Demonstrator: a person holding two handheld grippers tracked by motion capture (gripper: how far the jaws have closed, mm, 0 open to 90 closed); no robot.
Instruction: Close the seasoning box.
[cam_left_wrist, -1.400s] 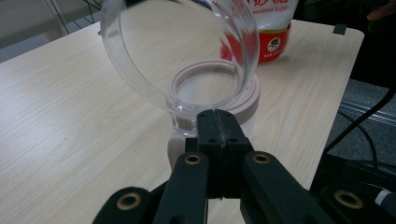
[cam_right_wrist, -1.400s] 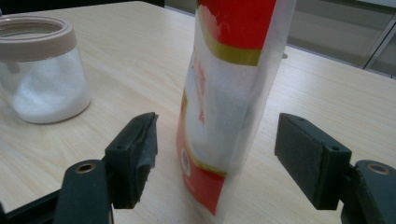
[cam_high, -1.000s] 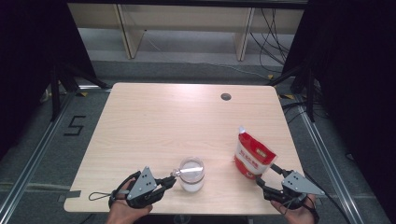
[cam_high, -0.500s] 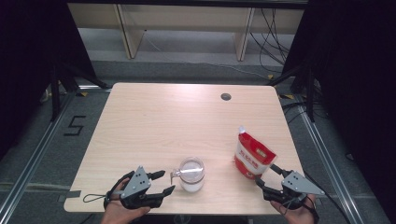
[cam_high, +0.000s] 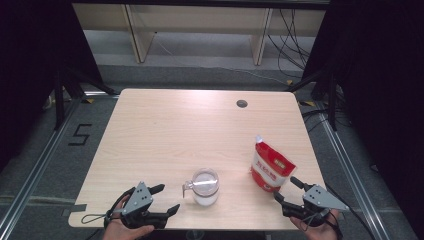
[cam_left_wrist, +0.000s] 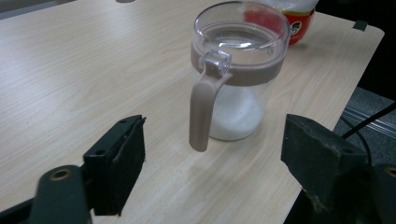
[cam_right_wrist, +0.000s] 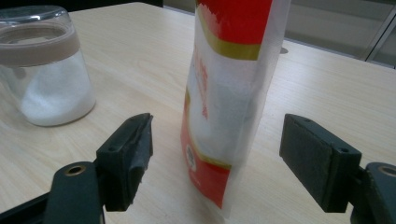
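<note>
While just opened, left gripper (cam_left_wrist: 212, 172) faces jar (cam_left_wrist: 238, 70).

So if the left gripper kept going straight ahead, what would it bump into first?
Probably the handle of the glass jar. The left gripper points right at it, with its fingers open and just widened, nothing between them. The handle sticks out toward the gripper, so it likely comes before the jar's body.
</note>
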